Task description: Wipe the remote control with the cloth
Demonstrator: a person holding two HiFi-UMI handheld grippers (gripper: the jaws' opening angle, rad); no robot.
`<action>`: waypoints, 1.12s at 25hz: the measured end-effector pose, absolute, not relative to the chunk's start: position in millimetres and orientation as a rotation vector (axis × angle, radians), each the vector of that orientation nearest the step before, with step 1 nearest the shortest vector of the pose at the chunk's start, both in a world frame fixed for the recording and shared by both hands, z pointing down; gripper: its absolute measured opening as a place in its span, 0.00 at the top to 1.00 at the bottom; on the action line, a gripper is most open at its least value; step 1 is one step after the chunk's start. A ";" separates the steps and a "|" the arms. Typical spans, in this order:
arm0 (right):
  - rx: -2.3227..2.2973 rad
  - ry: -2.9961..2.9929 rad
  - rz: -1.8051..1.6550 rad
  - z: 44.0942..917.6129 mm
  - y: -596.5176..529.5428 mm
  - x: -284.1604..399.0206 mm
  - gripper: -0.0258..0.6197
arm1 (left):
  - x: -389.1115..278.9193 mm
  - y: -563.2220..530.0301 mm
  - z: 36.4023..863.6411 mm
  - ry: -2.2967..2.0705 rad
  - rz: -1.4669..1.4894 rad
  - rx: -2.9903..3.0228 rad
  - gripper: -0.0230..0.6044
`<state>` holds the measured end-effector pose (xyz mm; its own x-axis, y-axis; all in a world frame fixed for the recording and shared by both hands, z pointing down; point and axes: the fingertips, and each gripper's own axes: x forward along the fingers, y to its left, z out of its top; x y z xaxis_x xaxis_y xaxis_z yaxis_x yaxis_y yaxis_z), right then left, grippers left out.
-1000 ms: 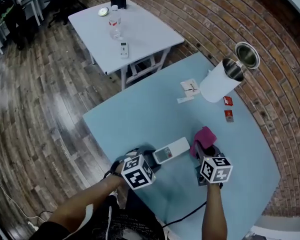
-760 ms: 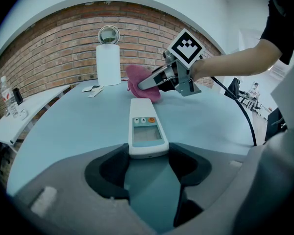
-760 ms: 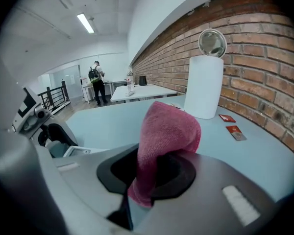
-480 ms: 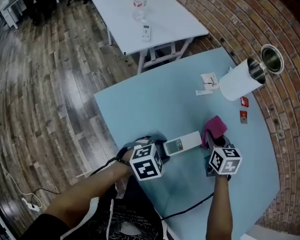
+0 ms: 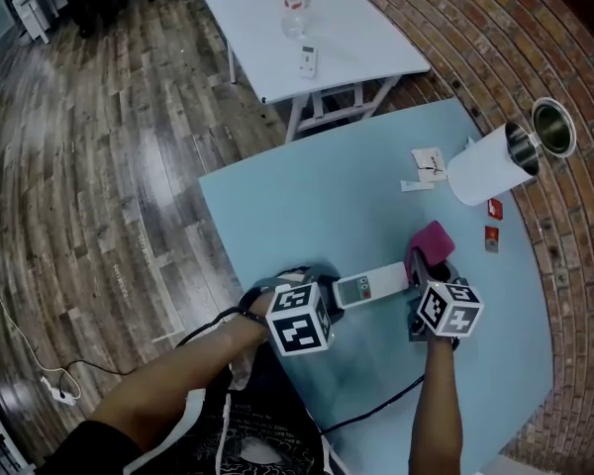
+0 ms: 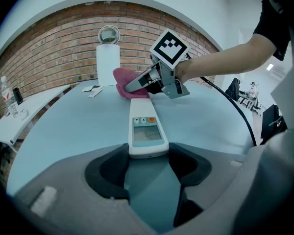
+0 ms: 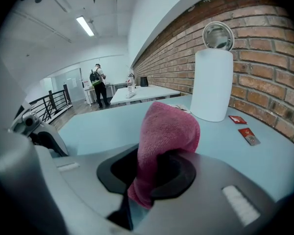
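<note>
The left gripper (image 6: pixel 147 161) is clenched on the near end of the remote control (image 6: pixel 146 127), a dark pad on either side of it, with the screen and buttons facing up. The right gripper (image 7: pixel 152 176) is clamped on the pink cloth (image 7: pixel 167 130), which bunches up out of its jaws in a rounded fold. Seen from the head view, the left gripper (image 5: pixel 329 297) and the right gripper (image 5: pixel 426 277) face each other along the near edge of the pale blue desk (image 5: pixel 307 206). The remote control (image 5: pixel 371 285) lies flat on the desk between them. The cloth (image 5: pixel 432 239) is at its far end, but whether the two touch cannot be told. There is one remote and one cloth on this desk. Toward the far right corner, by the brick wall, stands one white cylindrical bin (image 5: pixel 483 172) with its round metal lid (image 5: pixel 554 127) flipped up. Its mouth is dark and nothing inside can be made out. Just beside the bin lie two small red packets (image 5: pixel 495 209). A little further along the far edge are two white scraps of paper (image 5: pixel 430 161). Beyond the desk, a white table (image 5: pixel 361 38) carries one clear bottle (image 5: pixel 295 3) and one small white handset (image 5: pixel 307 62).
</note>
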<state>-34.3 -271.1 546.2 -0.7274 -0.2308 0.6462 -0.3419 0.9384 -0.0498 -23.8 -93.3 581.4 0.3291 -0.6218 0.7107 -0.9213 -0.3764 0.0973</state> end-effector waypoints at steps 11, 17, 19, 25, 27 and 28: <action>0.426 -2.449 0.272 543.9 -281.0 -53.9 0.86 | -22.8 -92.9 581.1 -1.356 0.805 2.108 0.56; 0.404 -2.445 0.267 544.3 -285.6 -64.2 0.86 | -22.3 -93.4 581.7 -1.355 0.805 2.108 0.56; 0.371 -2.442 0.251 543.3 -283.4 -68.1 0.86 | -22.7 -92.9 581.2 -1.356 0.805 2.108 0.56; 0.342 -2.442 0.240 541.8 -281.7 -75.5 0.86 | -22.6 -93.1 583.2 -1.355 0.809 2.108 0.56; 0.310 -2.435 0.232 543.2 -276.3 -77.7 0.86 | -22.3 -92.9 583.2 -1.353 0.807 2.108 0.56; 0.294 -2.431 0.229 543.8 -273.7 -78.9 0.86 | -22.3 -93.1 582.7 -1.354 0.805 2.109 0.56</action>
<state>-78.9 -273.7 543.8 -0.7510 -0.1509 0.6429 -0.2683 0.9593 -0.0882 -22.3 -93.1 582.7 0.3292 -0.6228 0.7098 -0.9211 -0.3774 0.0960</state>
